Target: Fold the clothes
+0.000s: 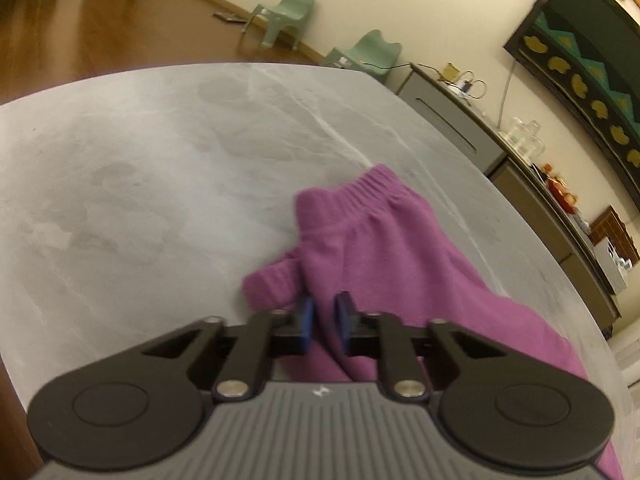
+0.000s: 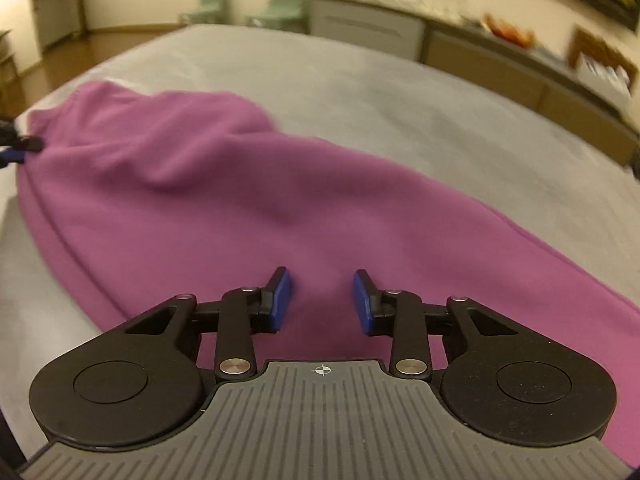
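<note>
Softly fleecy purple garment on grey marbled table, left hand-held gripper pinching it, right hand-held gripper spread apart

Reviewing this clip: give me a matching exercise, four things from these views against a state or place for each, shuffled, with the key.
Things:
1. left gripper
2. right gripper
3. purple garment
4. green chairs

States or places:
A. on the wooden floor by the wall
B. spread on the grey table
C. open above the fabric
D. closed on a fold of fabric

Pairs: 1-D, 2-C, 3-B, 4-A
</note>
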`<act>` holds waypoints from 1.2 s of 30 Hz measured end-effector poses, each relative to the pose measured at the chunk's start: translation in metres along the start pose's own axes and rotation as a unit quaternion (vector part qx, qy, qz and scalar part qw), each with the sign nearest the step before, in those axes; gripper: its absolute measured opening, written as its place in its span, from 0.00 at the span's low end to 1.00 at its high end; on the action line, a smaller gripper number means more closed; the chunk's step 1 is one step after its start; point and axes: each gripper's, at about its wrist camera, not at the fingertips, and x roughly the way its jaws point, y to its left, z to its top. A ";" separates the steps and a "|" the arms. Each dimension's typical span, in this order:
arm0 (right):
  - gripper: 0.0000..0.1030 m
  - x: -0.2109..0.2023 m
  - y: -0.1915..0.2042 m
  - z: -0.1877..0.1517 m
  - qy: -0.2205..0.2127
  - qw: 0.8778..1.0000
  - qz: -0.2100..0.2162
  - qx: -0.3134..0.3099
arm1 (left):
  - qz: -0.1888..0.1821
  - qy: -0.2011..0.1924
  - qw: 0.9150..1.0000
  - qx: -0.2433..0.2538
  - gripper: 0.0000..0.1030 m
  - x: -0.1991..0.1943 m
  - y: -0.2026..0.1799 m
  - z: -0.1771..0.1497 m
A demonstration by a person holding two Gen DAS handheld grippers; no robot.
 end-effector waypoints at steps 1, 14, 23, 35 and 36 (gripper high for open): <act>0.33 0.000 -0.011 -0.004 0.011 1.000 -0.014 0.003 | -0.001 0.001 1.000 -0.002 0.11 -0.001 0.002 -0.001; 0.65 -0.002 -0.012 0.081 -0.099 0.979 0.168 0.058 | -0.091 -0.008 0.987 0.135 0.35 -0.043 -0.062 -0.035; 0.01 0.018 0.039 0.044 -0.036 0.968 0.182 -0.168 | -0.114 0.030 0.988 0.100 0.44 -0.032 -0.038 -0.034; 0.51 0.006 -0.006 0.079 -0.091 0.962 0.253 0.047 | -0.069 0.038 0.968 0.238 0.47 -0.016 -0.079 -0.070; 0.52 0.013 -0.005 0.082 -0.081 0.965 0.242 0.058 | -0.069 0.038 0.968 0.237 0.47 -0.017 -0.078 -0.070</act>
